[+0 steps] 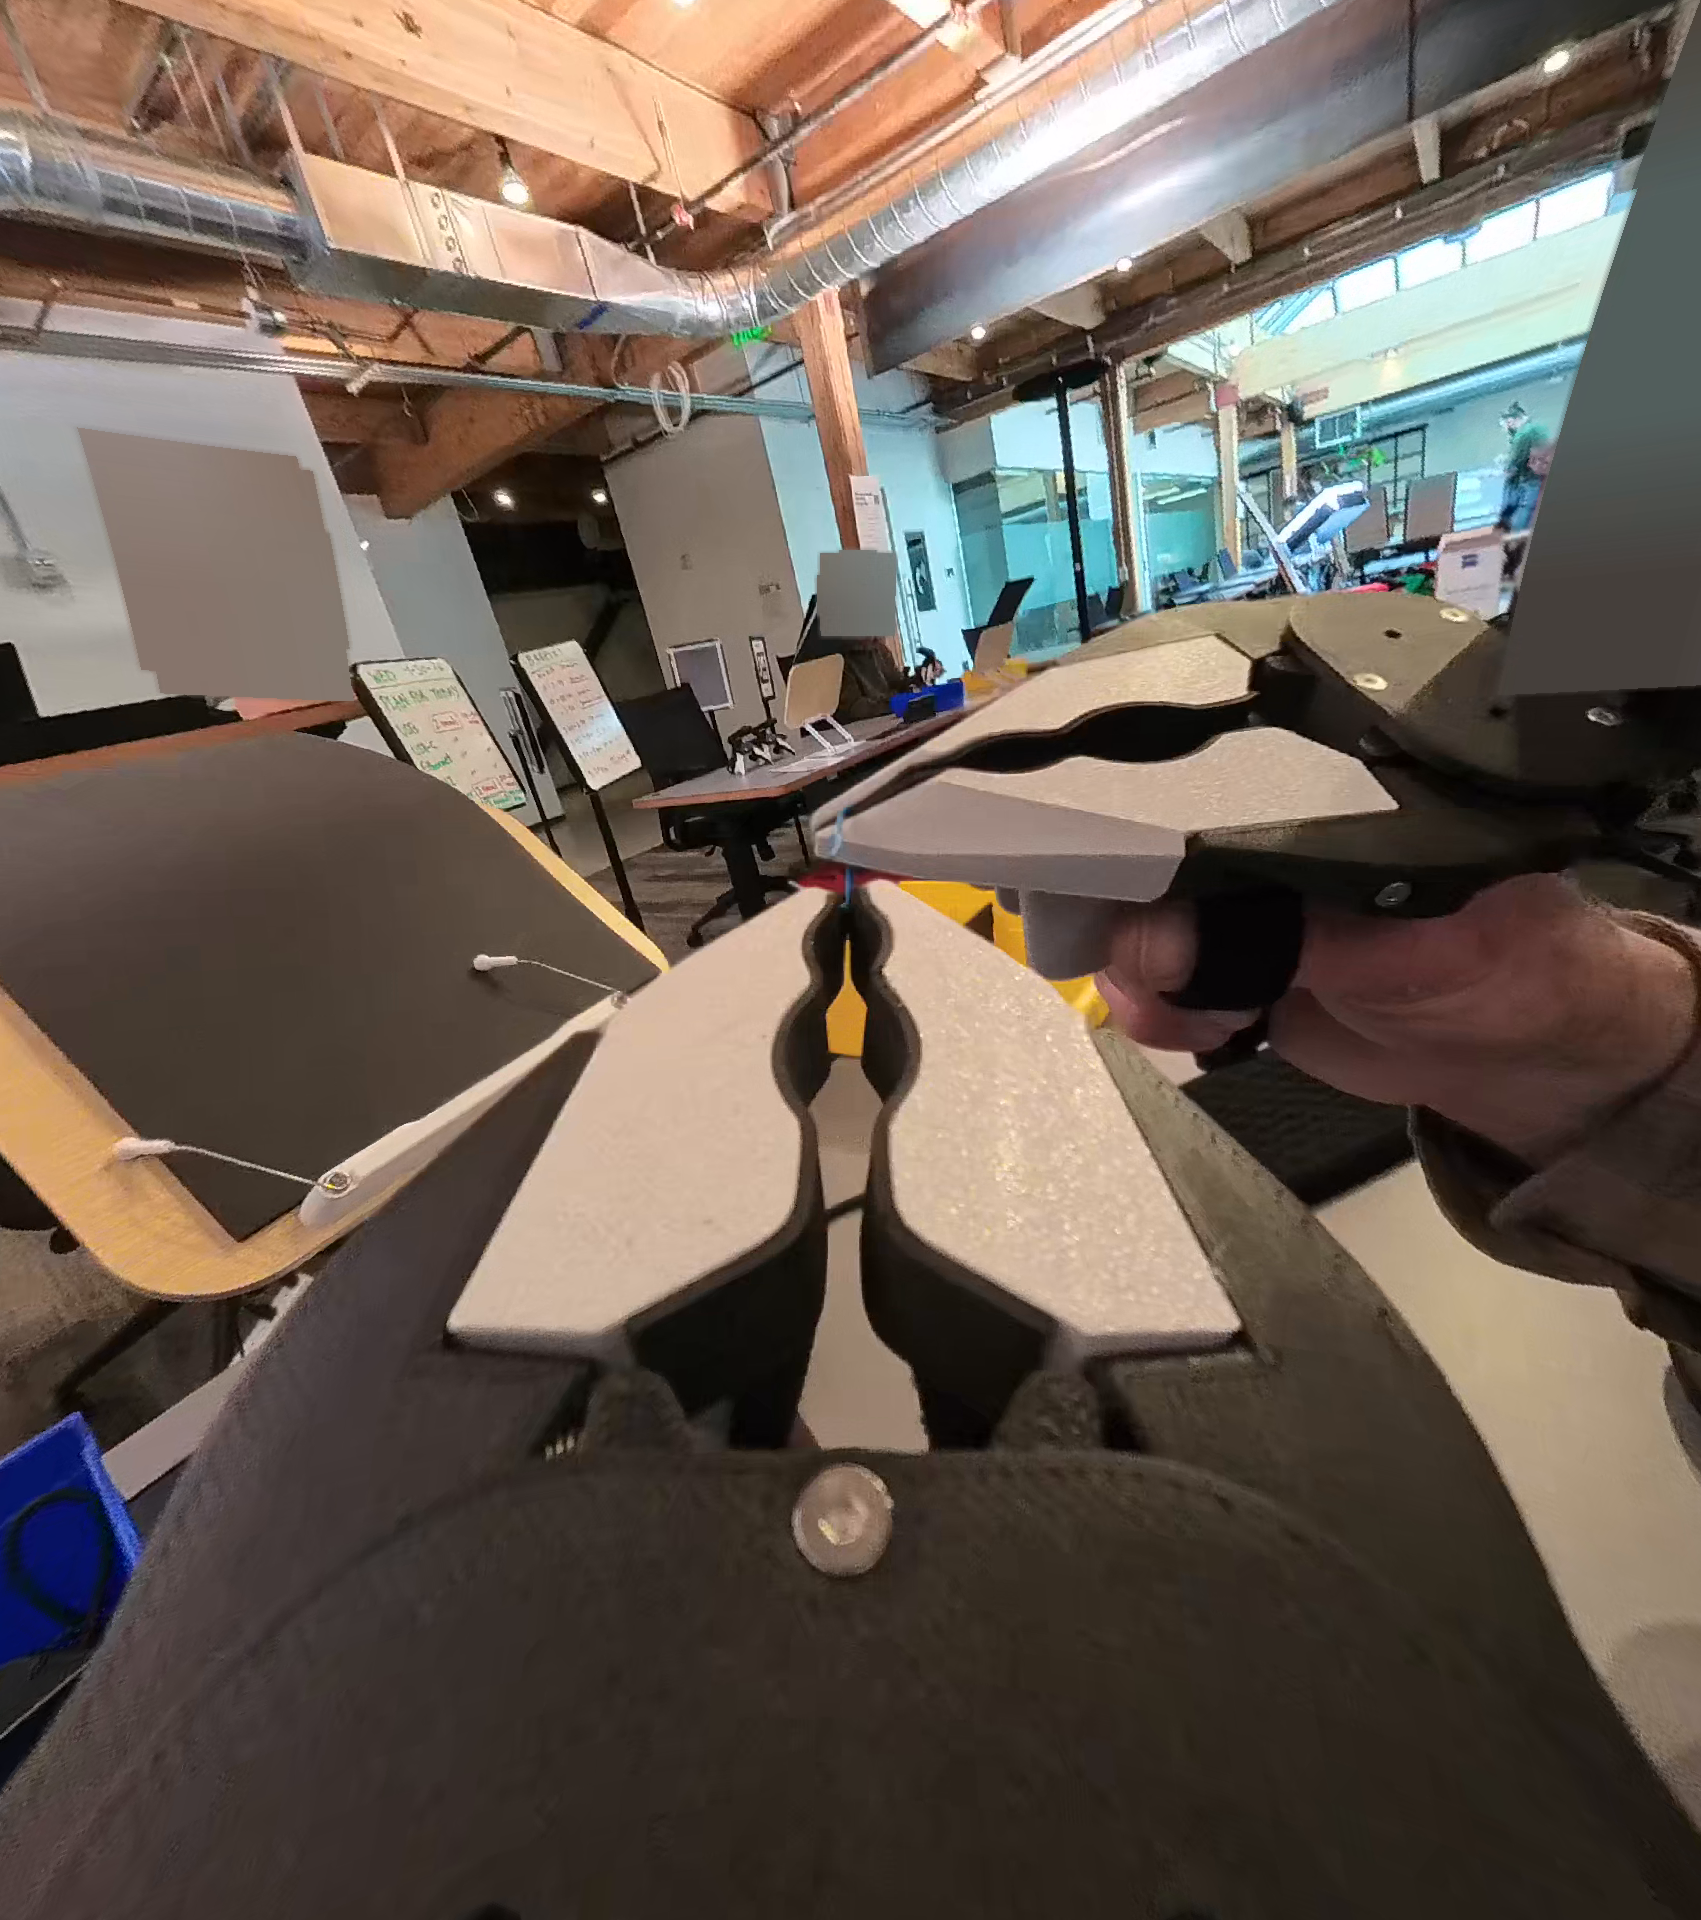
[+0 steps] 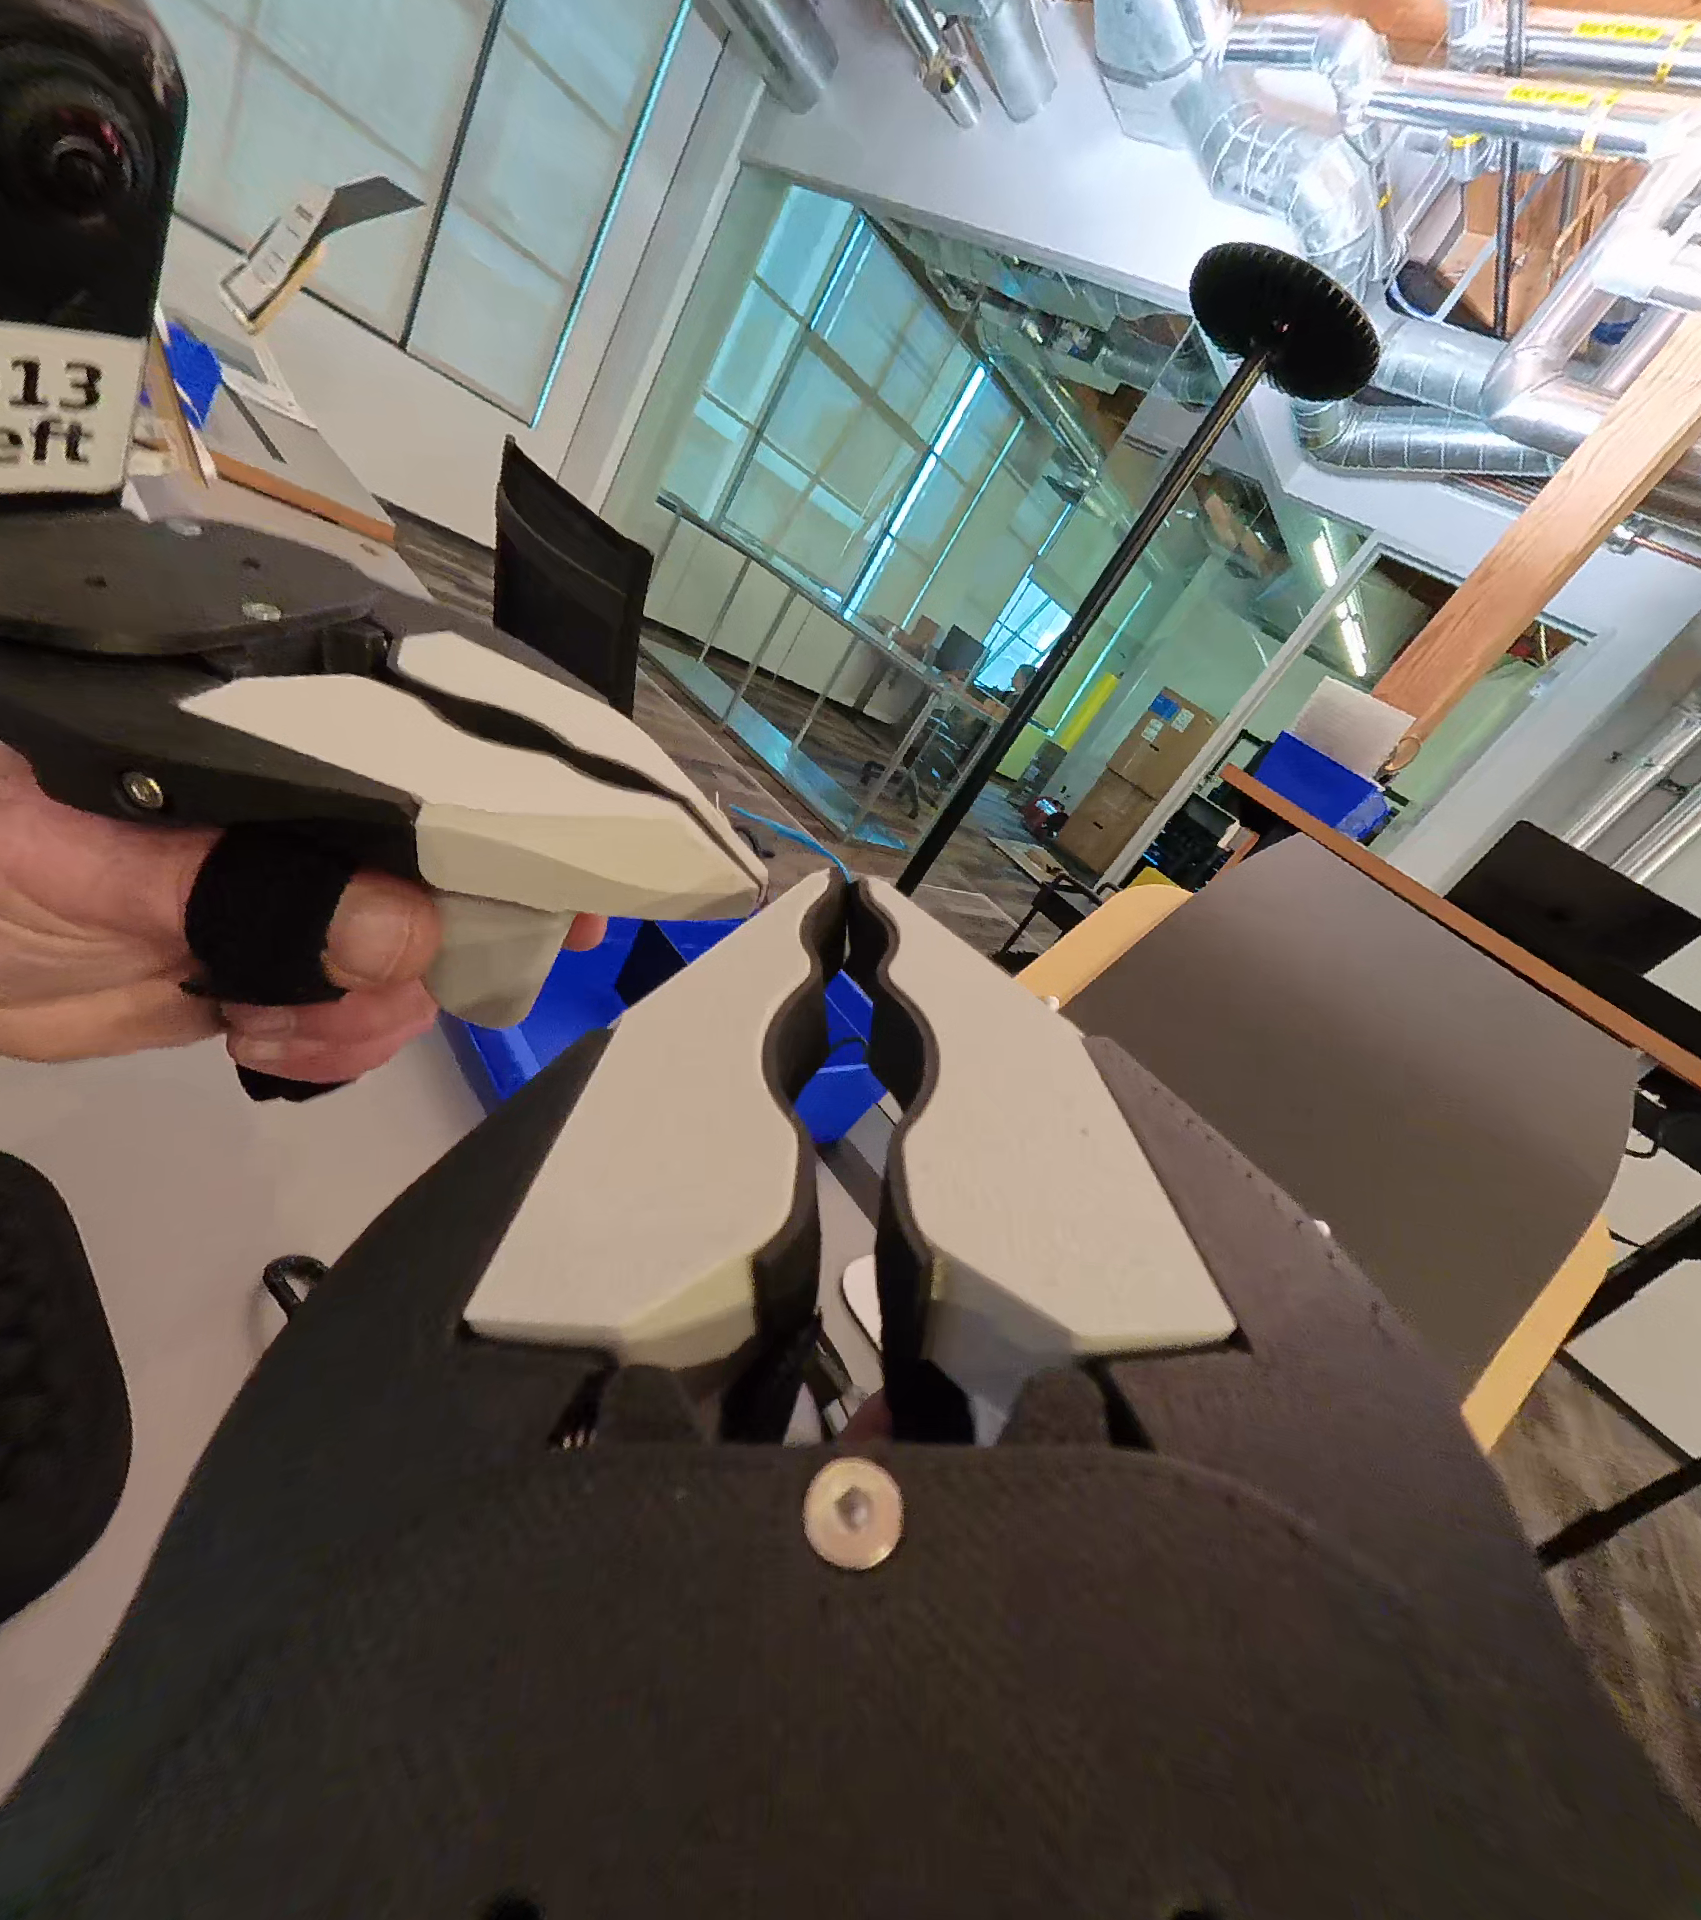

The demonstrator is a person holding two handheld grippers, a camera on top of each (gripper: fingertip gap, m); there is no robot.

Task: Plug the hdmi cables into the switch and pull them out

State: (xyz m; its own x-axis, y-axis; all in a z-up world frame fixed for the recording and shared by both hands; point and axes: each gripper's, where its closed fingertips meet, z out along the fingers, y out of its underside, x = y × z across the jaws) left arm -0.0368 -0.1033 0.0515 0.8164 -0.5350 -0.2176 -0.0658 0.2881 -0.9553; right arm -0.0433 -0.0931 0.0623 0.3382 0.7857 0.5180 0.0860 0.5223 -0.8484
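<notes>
Left gripper [image 1: 848,914]: fingers closed, tips pinching thin blue tie [image 1: 841,831], raised above bench [image 1: 1511,1382]. Right gripper [image 2: 848,899]: fingers closed tip to tip on same blue tie [image 2: 794,831]; both grippers' tips nearly touching. Both aim at ceiling level, not at work. HDMI cables, switch: not in view. Step, by judgement: preliminary or sync pose, no plugging underway. Next move calls for lowering both grippers to bench, opening fingers, locating cable plug.
</notes>
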